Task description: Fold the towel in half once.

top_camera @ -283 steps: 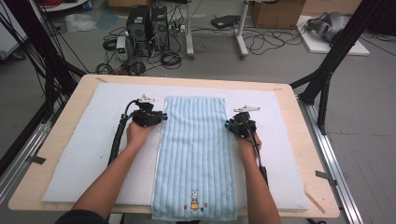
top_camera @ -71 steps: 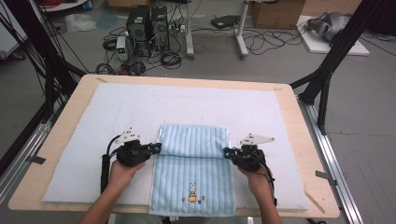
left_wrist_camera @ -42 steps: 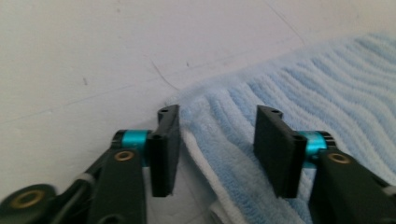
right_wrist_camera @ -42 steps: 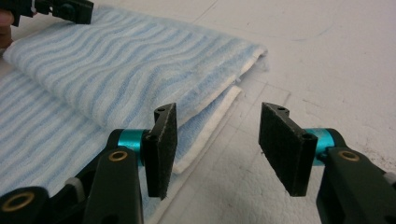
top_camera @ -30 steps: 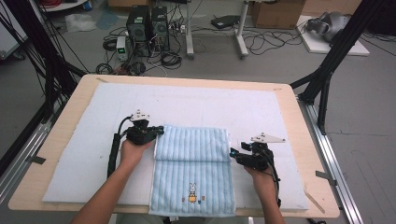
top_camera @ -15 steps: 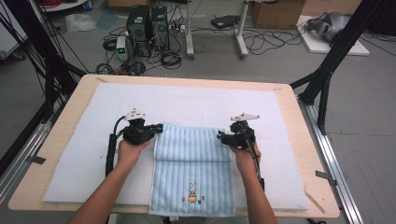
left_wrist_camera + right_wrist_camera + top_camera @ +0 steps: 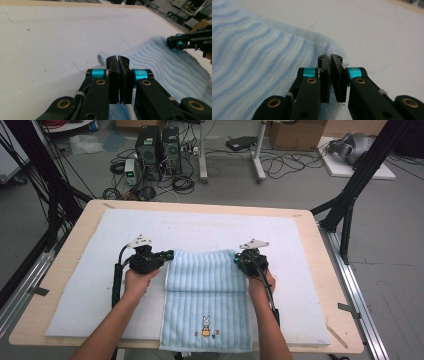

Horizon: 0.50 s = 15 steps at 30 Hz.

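On the wooden table lies a white mat that covers most of the top, and the blue striped towel sits on the mat's near half, midway between the mat's left and right edges, its near hem hanging a little past the mat's near edge. Judged from how the towel lies, one fold is done: its far part is doubled back toward the person, so a folded edge faces away and the upper layer ends in a line across the towel's middle, well short of the small rabbit emblem near the near hem. What seems left is a second fold, carrying that far folded edge over toward the emblem end.

At the towel's far left corner sits the left gripper, jaws pressed together with blue cloth pinched between them, as the left gripper view shows. At the towel's far right corner sits the right gripper; its jaws have just been closing, and the right gripper view shows them clamped on the rounded corner of the fold. Both corners look gripped and ready to lift; the corners themselves rest low on the mat.
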Each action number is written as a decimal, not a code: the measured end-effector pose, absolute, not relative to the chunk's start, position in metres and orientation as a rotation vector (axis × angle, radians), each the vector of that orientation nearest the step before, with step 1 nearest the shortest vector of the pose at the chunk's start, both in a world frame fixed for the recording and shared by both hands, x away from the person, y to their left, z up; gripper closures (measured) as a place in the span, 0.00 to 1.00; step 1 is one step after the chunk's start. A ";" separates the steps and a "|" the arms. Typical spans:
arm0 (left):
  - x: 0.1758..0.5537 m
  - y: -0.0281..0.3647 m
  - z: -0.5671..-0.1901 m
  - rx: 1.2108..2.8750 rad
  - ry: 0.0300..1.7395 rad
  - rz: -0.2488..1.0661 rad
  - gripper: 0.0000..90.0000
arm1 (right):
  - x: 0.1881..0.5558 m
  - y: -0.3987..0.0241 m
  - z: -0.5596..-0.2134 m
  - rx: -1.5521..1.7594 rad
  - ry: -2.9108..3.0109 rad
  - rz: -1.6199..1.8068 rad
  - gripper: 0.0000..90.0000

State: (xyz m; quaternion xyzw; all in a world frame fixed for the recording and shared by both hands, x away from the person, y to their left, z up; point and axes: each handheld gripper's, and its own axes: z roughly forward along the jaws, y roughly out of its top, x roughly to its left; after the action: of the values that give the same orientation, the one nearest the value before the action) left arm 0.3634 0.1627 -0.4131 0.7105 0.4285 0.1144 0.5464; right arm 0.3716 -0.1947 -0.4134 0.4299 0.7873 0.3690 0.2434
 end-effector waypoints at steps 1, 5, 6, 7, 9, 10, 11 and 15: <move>0.361 0.163 -0.411 1.680 1.005 0.268 0.97 | 0.367 -0.199 -0.407 1.161 2.131 1.060 0.95; 0.348 0.166 -0.406 1.677 0.956 0.242 0.97 | 0.348 -0.211 -0.398 1.138 2.119 1.222 0.95; 0.343 0.166 -0.407 1.678 0.949 0.233 0.97 | 0.341 -0.213 -0.397 1.125 2.130 1.250 0.94; 0.340 0.167 -0.407 1.677 0.943 0.227 0.97 | 0.334 -0.214 -0.398 1.109 2.139 1.259 0.94; 0.329 0.169 -0.411 1.682 0.928 0.211 0.97 | 0.322 -0.215 -0.400 1.072 2.151 1.235 0.94; 0.324 0.171 -0.413 1.685 0.921 0.203 0.97 | 0.316 -0.216 -0.402 1.058 2.158 1.238 0.94; 0.319 0.172 -0.415 1.688 0.918 0.198 0.97 | 0.310 -0.218 -0.404 1.050 2.163 1.264 0.94; 0.301 0.176 -0.422 1.711 0.904 0.166 0.97 | 0.287 -0.222 -0.413 1.050 2.209 1.308 0.94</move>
State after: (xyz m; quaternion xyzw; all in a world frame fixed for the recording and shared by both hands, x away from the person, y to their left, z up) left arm 0.3009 0.1762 -0.4223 0.7272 0.3841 0.0706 0.5645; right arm 0.2871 -0.2216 -0.4127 0.3723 0.7830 0.4635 0.1832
